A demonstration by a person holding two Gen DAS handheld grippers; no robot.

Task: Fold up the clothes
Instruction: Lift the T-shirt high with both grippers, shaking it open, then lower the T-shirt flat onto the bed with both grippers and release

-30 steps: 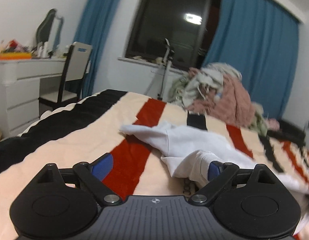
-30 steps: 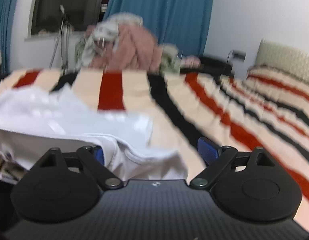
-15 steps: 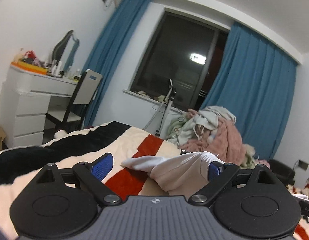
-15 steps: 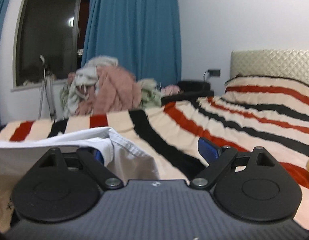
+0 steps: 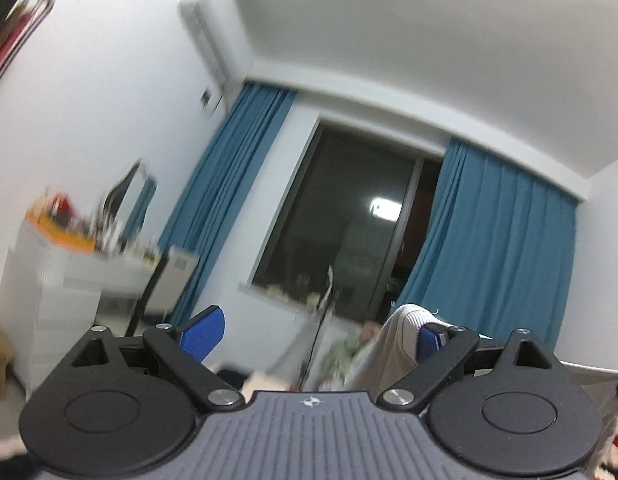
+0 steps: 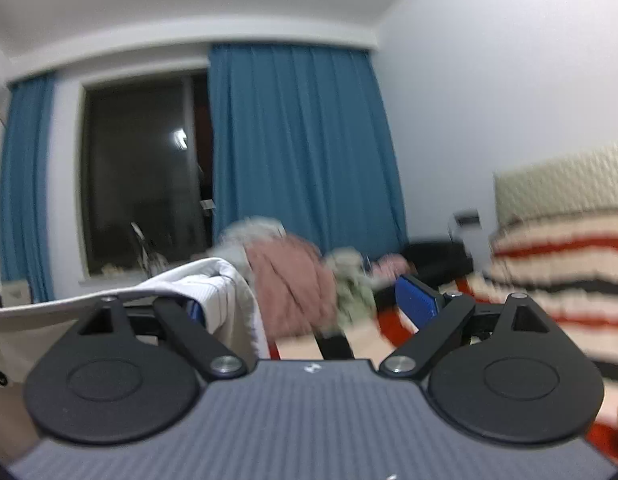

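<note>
Left wrist: white garment [image 5: 393, 334] draped over open claw's [image 5: 315, 330] finger.

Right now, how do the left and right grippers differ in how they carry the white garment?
Left gripper: a ribbed cuff of the white garment drapes over the finger at picture right, and the other finger is bare. Right gripper: a wider, smoother fold drapes over the finger at picture left, and the other finger is bare. Shared: both stand wide open, with the cloth hooked over one finger rather than pinched.
</note>
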